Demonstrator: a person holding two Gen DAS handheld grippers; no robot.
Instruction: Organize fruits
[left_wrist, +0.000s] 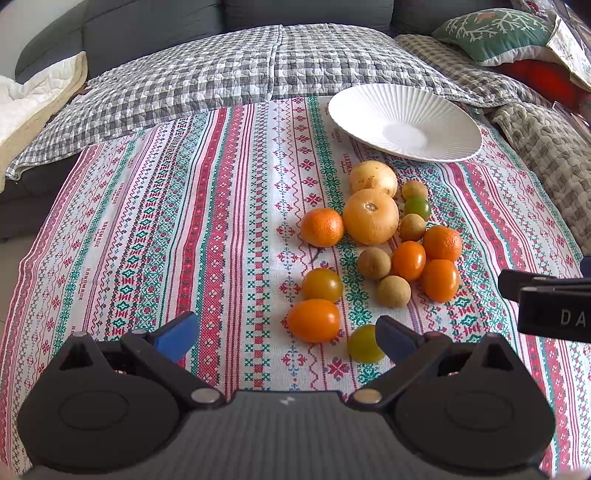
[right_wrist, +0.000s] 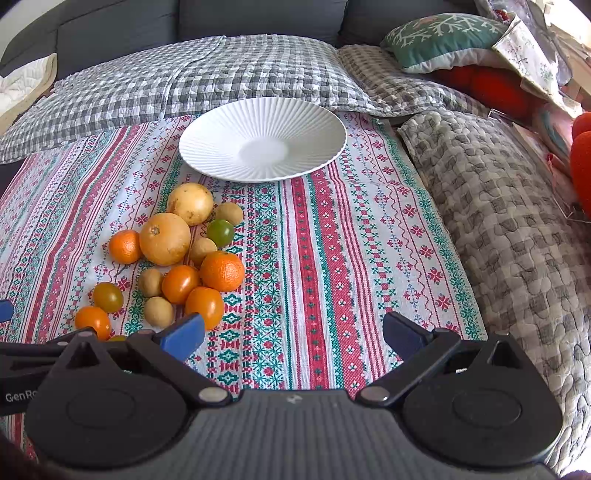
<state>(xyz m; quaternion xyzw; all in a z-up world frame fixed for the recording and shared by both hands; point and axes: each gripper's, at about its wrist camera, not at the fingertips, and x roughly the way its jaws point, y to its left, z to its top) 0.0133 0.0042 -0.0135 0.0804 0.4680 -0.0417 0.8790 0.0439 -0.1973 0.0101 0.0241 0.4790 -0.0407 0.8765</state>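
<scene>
White and bare, the plate waits at twelve o'clock for the fruits heaped loose at nine o'clock on the striped cloth, left tongs and right tongs both spread wide, gripping nothing.

At the lower middle of the left wrist view, the yellow-green tomato is partly covered by the left gripper's blue fingertip. At the lower left of the right wrist view, that tomato is almost wholly hidden behind a black bar, which also cuts the bottom of the orange tomato. The green cushion runs off the upper right edge.
</scene>
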